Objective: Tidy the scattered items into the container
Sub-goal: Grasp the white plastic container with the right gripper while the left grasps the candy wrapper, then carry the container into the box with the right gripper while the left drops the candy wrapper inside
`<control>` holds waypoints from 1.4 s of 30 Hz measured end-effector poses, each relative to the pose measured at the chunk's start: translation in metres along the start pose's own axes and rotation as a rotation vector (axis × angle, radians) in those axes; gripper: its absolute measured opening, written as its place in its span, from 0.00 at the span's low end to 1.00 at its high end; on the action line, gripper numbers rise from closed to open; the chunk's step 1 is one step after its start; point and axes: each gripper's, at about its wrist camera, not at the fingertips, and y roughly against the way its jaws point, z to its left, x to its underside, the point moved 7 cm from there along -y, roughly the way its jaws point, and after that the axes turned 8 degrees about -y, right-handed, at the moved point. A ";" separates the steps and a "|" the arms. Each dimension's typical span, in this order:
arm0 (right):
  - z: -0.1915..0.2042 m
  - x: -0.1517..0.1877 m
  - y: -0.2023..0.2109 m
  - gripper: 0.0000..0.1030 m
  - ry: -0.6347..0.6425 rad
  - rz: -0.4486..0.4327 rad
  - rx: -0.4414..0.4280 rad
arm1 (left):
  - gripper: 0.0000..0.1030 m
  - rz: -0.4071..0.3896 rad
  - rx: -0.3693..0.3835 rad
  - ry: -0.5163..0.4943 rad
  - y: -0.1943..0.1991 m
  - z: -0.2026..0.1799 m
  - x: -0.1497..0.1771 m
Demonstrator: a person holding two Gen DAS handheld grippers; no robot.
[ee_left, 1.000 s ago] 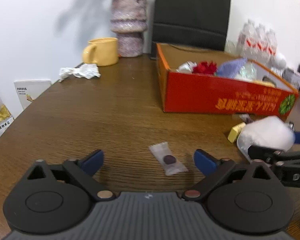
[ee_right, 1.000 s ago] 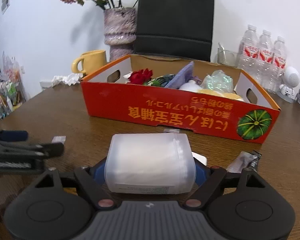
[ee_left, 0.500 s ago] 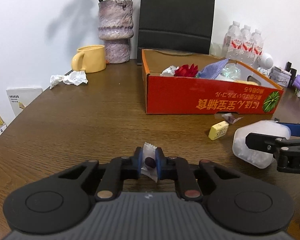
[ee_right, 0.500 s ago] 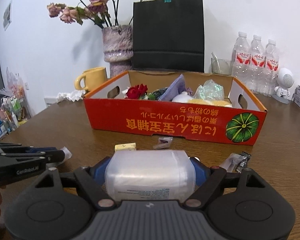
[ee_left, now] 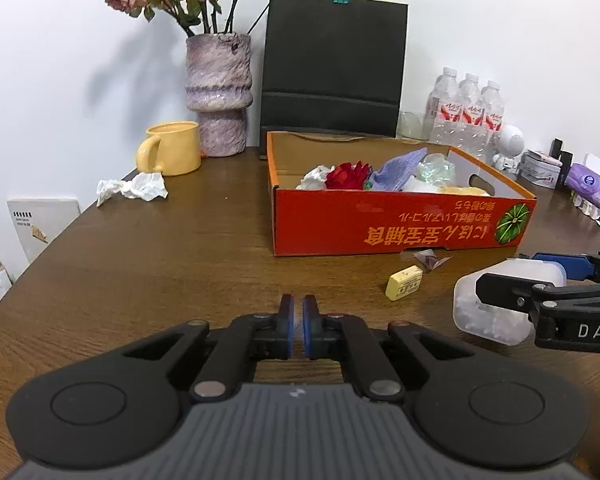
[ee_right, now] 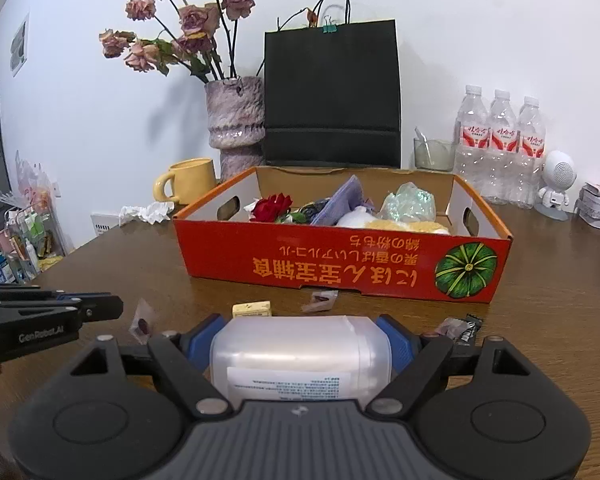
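Two tools are loaded: our right tool clamps the translucent white plastic jar, our left tool pinches a clear-wrapped candy, so we should lift both over the orange cardboard box's near wall ahead.

Wooden surface carries an orange box ahead; yellow eraser nearer; crumpled tissue far left.
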 end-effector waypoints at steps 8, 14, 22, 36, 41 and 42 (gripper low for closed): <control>-0.005 0.004 0.001 0.79 -0.007 0.008 0.009 | 0.50 0.068 0.005 0.058 -0.016 0.006 0.014; -0.008 0.006 -0.004 0.79 -0.019 0.021 0.012 | 0.27 0.113 -0.042 -0.005 -0.042 0.001 0.017; -0.007 0.006 -0.003 0.79 -0.016 0.019 0.007 | 0.16 0.075 -0.019 -0.003 -0.027 0.000 0.021; -0.006 -0.013 0.010 0.79 -0.011 -0.036 0.009 | 0.16 -0.051 0.050 -0.007 0.007 -0.016 -0.017; -0.008 -0.029 0.012 0.79 -0.008 -0.067 0.016 | 0.16 -0.085 0.071 -0.008 0.008 -0.022 -0.034; -0.009 -0.033 0.012 0.79 -0.009 -0.073 0.017 | 0.16 -0.092 0.075 -0.011 0.007 -0.023 -0.038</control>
